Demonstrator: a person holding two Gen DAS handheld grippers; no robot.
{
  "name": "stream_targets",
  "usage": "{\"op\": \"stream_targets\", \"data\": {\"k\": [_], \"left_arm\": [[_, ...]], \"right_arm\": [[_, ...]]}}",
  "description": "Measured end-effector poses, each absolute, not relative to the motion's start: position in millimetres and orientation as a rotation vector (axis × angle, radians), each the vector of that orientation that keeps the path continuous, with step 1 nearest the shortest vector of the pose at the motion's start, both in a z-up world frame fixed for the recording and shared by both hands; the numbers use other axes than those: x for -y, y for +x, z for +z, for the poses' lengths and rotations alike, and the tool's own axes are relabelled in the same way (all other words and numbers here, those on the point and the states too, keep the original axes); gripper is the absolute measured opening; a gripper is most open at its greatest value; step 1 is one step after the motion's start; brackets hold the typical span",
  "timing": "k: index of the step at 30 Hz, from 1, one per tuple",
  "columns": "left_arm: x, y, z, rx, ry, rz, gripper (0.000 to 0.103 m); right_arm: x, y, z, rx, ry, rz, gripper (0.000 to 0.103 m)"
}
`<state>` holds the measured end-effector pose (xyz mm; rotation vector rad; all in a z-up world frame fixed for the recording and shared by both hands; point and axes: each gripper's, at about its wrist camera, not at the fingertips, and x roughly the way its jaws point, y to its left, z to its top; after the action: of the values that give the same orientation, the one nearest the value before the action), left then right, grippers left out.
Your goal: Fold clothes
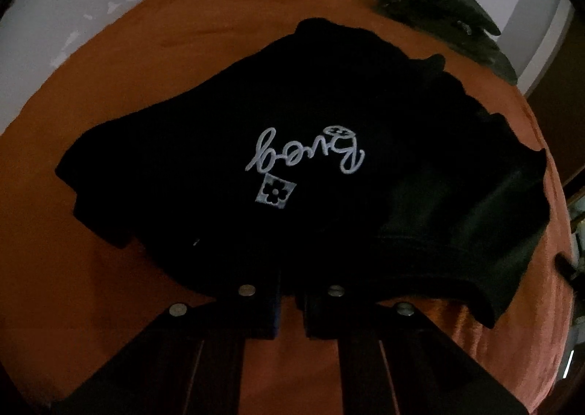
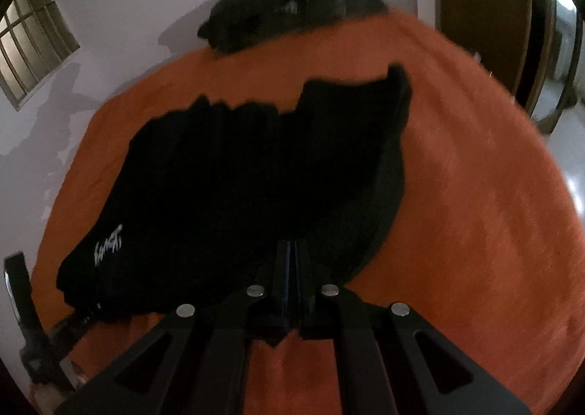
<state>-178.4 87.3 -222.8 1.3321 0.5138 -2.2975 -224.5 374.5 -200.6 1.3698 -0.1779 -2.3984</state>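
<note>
Black cloth fills the middle of both views: a black garment [image 1: 292, 159] with white script lies rumpled on the orange bed cover [image 1: 120, 79]. In the left wrist view the left claw [image 1: 290, 287] sits at the garment's near hem, its jaws nearly together, seemingly pinching the edge, though the dark hides the contact. In the right wrist view the right claw [image 2: 291, 269] is clenched on the near edge too. Both corners look gathered; next comes lifting them together and carrying them over toward the far edge.
</note>
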Motion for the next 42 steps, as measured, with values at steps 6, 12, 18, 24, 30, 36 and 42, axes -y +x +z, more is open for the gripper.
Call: {"op": "stream_targets", "data": {"k": [6,12,18,24,30,36,42], "left_arm": [[-82,-179,-223,-0.536,1.357,-2.306,0.009],[-81,-178,-231,-0.572,1.382,-2.308,0.009],[-85,-177,-238,-0.543,1.411,-2.309,0.009],[-92,-176,-246,-0.525,1.422,-2.303,0.011],[-98,-176,-252,-0.477,1.427,-2.299,0.013],[-97,-180,-266,-0.477,1.459,-2.249,0.036],[-97,-189,-276,-0.479,1.454,-2.184,0.042]], "right_arm": [[-363,-208,-248,0.237,1.513,-2.355,0.093],[-336,-189,-274,0.098,1.506,-2.342,0.093],[-335,-184,-288,0.014,1.487,-2.490,0.088],[-342,-178,-278,0.016,1.425,-2.613,0.023],[-345,-178,-283,0.083,1.446,-2.602,0.020],[-337,-190,-282,0.002,1.417,-2.636,0.032],[-324,-197,-283,-0.059,1.415,-2.671,0.032]]}}
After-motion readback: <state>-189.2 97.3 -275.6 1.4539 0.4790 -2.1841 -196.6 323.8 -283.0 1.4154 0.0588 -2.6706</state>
